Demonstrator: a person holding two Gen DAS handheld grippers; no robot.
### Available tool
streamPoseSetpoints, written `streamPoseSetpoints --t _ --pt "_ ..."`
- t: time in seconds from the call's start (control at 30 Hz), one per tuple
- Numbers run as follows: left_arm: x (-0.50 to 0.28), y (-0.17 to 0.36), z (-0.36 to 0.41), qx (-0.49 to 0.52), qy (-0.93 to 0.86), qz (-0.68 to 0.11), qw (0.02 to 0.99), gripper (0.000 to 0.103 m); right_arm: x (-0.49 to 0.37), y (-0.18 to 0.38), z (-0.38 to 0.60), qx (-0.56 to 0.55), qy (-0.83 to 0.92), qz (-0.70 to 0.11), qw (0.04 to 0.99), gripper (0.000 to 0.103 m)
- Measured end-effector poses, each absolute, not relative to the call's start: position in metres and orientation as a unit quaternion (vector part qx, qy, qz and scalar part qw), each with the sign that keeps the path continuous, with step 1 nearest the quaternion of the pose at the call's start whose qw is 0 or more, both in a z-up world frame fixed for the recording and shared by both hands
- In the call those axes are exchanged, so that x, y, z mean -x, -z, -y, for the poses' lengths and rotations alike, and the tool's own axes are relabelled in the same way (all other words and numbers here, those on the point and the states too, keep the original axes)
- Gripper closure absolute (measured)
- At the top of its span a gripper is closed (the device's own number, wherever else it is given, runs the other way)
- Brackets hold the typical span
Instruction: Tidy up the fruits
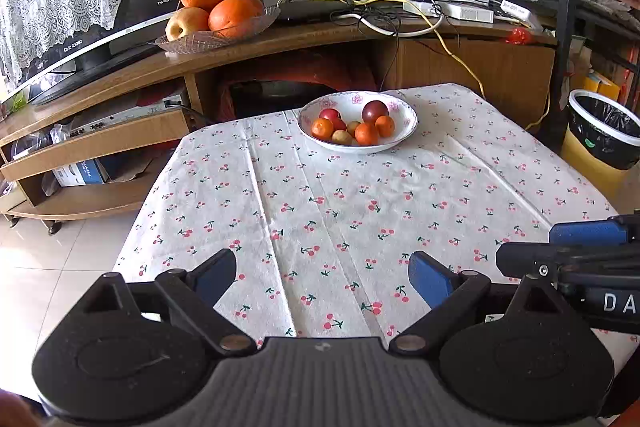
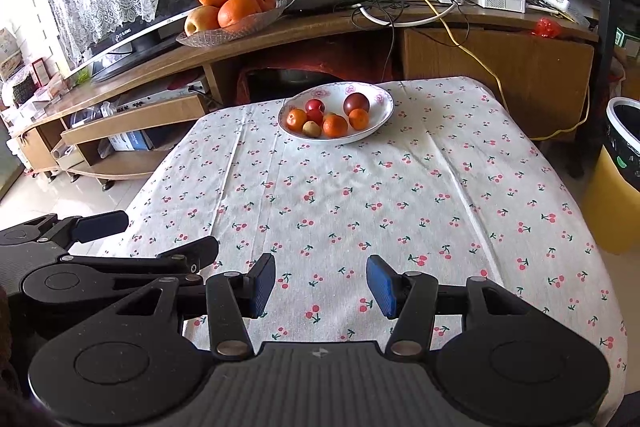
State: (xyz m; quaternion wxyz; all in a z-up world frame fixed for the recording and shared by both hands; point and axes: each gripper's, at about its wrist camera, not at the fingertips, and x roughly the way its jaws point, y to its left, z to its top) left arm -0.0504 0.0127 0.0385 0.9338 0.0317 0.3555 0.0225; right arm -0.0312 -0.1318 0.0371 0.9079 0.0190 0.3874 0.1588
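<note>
A white flowered bowl (image 1: 405,131) (image 2: 382,115) stands at the far edge of the table. It holds several small fruits: oranges (image 1: 366,133) (image 2: 335,126), red ones (image 1: 330,115) (image 2: 315,105), a dark plum (image 1: 375,111) (image 2: 356,103) and tan ones (image 1: 342,137). My left gripper (image 1: 322,277) hangs open over the near part of the cloth, nothing between its blue pads. My right gripper (image 2: 321,285) is also open and empty, with a narrower gap. Each gripper shows at the side of the other's view, the right one (image 1: 568,247) and the left one (image 2: 152,235).
The table wears a cherry-print cloth (image 1: 320,211) (image 2: 360,195). Behind it a wooden TV stand (image 1: 280,39) carries a glass dish of big oranges and an apple (image 1: 216,15) (image 2: 232,11), a router and cables (image 1: 332,7). A lined yellow bin (image 1: 604,143) (image 2: 620,187) stands at the right.
</note>
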Motion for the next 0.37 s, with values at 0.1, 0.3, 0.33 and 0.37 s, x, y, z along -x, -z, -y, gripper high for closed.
streamPoseSetpoints --t 0.1,0.3,0.33,0.37 --pt "0.0503 -0.0377 -0.013 -0.032 -0.021 -0.358 0.933 0.002 0.0309 -0.0364 0.132 -0.02 -0.16 -0.388 0.908 0.055" --pt "0.0507 -0.0378 -0.0132 -0.032 -0.021 -0.358 0.933 0.002 0.0313 -0.0353 0.1328 -0.022 -0.161 -0.389 0.907 0.055" --pt "0.0508 -0.0378 -0.0131 -0.032 -0.021 -0.357 0.933 0.002 0.0311 -0.0355 0.1326 -0.022 -0.161 -0.389 0.907 0.055" --pt "0.051 -0.0376 -0.0131 -0.033 -0.022 -0.356 0.933 0.002 0.0311 -0.0354 0.1327 -0.022 -0.161 -0.389 0.907 0.055"
